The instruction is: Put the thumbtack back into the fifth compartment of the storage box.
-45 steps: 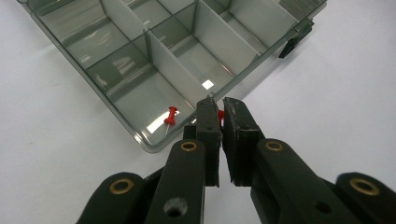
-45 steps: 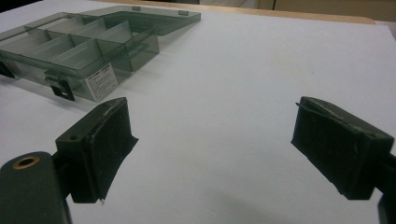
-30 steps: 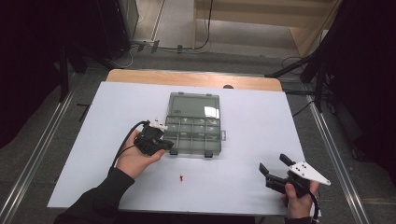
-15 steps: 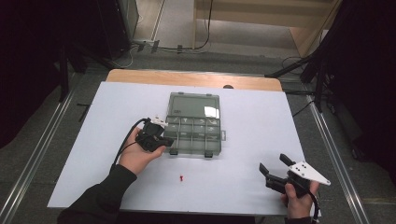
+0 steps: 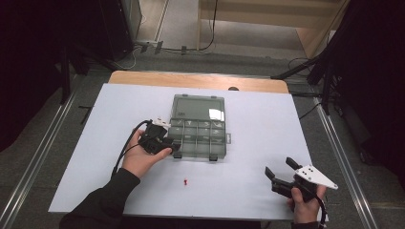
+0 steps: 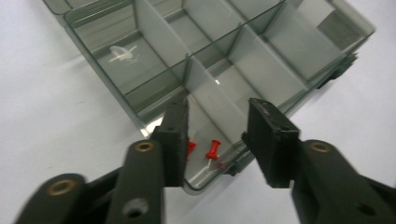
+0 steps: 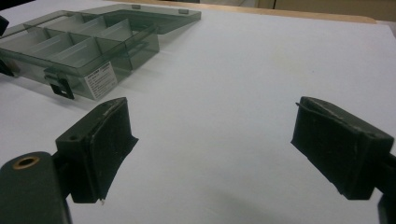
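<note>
We see left gripper over organizer box corner compartment, jaws just opening, nothing gripped; red pushpin lying below. Right gripper gapes wide, empty.

You wear a dark long sleeve on your left arm. Your left tool is black, with a black cable looping off it and a small pale plate on top. Your right tool is black too, with a grey three-cornered plate. Both have flat black pads and round brass-coloured screws.
</note>
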Demonstrator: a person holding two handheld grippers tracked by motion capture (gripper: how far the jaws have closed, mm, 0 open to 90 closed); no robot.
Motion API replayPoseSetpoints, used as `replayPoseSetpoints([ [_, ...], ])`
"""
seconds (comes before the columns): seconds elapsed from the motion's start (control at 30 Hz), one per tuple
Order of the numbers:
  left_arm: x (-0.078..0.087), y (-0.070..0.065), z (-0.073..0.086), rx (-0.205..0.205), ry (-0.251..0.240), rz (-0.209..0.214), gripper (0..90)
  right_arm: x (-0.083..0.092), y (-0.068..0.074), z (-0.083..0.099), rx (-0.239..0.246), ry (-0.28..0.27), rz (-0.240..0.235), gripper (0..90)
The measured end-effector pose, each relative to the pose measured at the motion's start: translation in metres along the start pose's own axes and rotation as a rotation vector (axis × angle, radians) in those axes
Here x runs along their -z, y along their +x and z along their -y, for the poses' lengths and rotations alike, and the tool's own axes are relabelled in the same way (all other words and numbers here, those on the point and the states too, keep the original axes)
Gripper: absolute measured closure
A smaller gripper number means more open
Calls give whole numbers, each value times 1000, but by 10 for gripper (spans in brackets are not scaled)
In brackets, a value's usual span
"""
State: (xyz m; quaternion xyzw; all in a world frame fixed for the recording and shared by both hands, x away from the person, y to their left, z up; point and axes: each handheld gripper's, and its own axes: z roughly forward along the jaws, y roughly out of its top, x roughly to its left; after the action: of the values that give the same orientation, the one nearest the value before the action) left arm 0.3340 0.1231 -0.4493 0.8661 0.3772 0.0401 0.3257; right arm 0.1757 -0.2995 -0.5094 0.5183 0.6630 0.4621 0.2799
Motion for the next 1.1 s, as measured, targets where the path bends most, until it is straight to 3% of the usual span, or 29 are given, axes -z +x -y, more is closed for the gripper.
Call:
replayPoseSetpoints([
  [0.1,2,-3,0,6,4,41,432,-1,0,0,5,-2,-2,125],
  [0.23,5,-9,1,-12,6,56,318,0,0,0,6,-2,-1,124],
  [0.37,9,-17,3,-33,-8,53,224,0,0,0,6,-2,0,124],
  [0.53,9,-22,8,-53,13,52,138,0,0,0,7,-3,-4,124],
  [0.8,7,-29,17,-61,32,64,35,0,0,0,7,-5,-4,124],
  [1.1,5,-39,30,-66,53,64,19,0,0,0,6,-5,-2,125],
])
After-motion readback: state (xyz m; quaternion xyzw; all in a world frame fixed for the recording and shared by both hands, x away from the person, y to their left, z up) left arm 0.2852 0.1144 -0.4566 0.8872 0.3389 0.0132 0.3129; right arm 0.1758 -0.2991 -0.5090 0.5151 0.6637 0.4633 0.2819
